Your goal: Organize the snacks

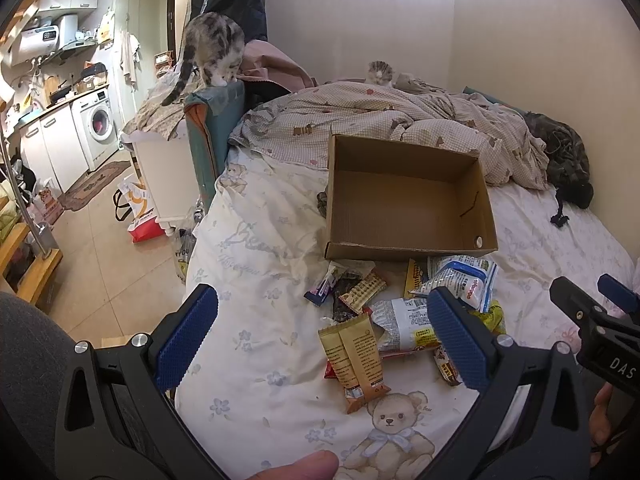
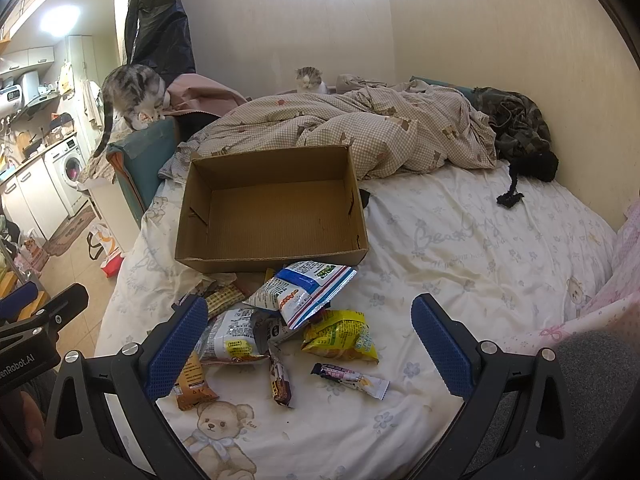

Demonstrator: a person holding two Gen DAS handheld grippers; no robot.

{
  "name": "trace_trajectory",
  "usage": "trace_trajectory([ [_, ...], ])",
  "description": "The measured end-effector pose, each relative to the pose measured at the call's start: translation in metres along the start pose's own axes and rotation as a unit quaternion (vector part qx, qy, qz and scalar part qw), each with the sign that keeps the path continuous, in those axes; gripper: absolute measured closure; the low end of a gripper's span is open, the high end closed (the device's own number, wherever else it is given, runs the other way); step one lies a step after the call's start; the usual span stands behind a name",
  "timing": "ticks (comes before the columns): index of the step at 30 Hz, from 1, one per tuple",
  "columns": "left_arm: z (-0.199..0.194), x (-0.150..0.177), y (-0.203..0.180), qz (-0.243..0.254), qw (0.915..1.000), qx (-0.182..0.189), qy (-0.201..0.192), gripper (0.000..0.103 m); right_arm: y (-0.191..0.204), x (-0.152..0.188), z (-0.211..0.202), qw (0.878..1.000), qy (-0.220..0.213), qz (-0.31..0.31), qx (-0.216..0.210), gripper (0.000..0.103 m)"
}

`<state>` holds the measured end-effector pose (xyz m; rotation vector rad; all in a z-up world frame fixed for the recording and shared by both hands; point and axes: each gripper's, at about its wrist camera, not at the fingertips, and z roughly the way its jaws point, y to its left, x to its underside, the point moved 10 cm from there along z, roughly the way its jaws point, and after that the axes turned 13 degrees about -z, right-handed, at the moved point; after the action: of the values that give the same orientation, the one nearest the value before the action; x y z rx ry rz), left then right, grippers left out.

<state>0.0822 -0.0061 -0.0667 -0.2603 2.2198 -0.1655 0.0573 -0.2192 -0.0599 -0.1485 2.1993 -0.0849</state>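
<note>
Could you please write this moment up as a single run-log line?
left gripper: open, empty | right gripper: open, empty | cardboard box: empty, on bed | snack packets: loose in front of box | stage: none packed

Left claw [image 1: 322, 338] and right claw [image 2: 310, 346] match: black frames with triangular cut-outs, silver round screws, and blue dimpled pads [image 1: 186, 336]. White lettering marks the housings at 3 and 9 o'clock. Grey sleeve [image 2: 600, 384] at 4 o'clock.

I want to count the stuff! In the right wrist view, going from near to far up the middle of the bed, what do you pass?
Teddy bear print → brown snack bar → blue-and-white snack bag → cardboard box → checked quilt → small cat.
</note>
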Motion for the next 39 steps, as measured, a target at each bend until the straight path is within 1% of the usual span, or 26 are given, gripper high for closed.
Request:
trace_trajectory([
  [39, -0.0021, 0.0012, -0.0016, 0.002, 1.0000, 0.001, 0.002, 0.000, 0.0030, 0.0023, 0.0006, 1.000, 0.004, -0.002, -0.001, 0.000],
])
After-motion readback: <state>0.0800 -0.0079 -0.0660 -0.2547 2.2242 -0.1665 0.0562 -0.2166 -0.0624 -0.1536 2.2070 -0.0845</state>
